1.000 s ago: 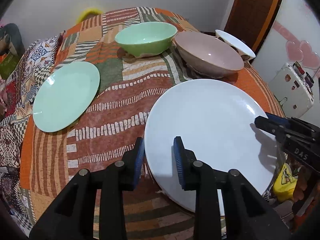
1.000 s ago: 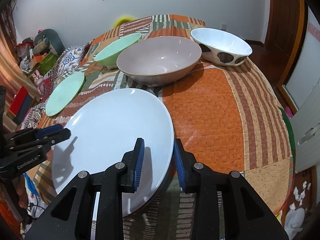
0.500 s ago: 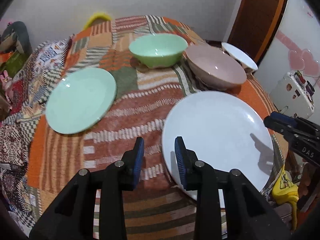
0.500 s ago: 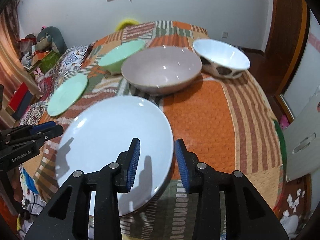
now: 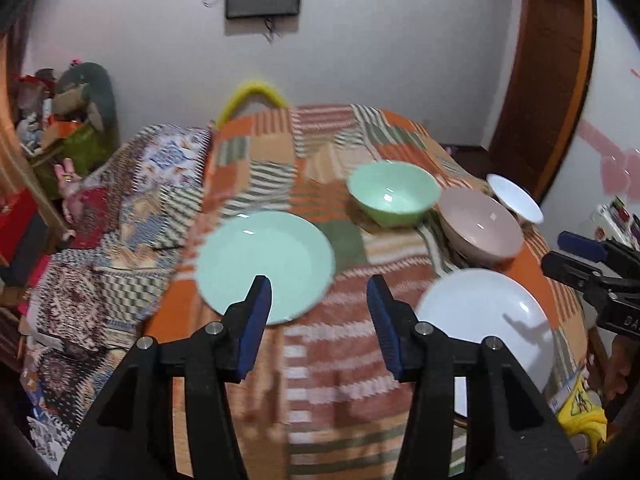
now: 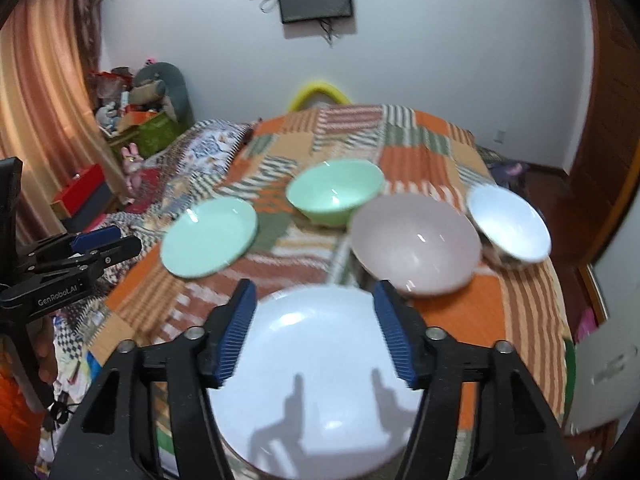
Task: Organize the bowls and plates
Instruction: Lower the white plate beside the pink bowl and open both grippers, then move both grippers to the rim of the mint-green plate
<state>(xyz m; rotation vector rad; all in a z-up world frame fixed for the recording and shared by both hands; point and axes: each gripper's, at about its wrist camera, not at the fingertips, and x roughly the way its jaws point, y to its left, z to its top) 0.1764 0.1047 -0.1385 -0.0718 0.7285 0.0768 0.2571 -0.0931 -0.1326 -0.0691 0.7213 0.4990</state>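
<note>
A white plate point(image 6: 316, 380) lies flat on the patchwork cloth at the near edge, with my right gripper point(image 6: 314, 300) hanging above it, its jaws opening and nothing between them. My left gripper point(image 5: 318, 300) hovers over the cloth between the white plate point(image 5: 484, 320) and a mint green plate point(image 5: 264, 266). Its jaws are also opening and hold nothing. Behind stand a green bowl point(image 5: 394, 198), a pink bowl point(image 5: 480, 226) and a white bowl point(image 5: 516, 198) in a row. Each gripper shows in the other's view: the right gripper point(image 5: 556, 250), the left gripper point(image 6: 116, 242).
The table's cloth point(image 6: 520, 312) hangs over the right and near edges. A yellow chair back point(image 6: 318, 90) stands behind the table. Toys and boxes point(image 6: 140, 116) are piled at the far left by a curtain. A wooden door frame point(image 5: 552, 80) rises at the right.
Both grippers have risen and drawn back from the white plate's rim, and their jaws have spread wider. The plate stays on the cloth. More of the room shows in both views.
</note>
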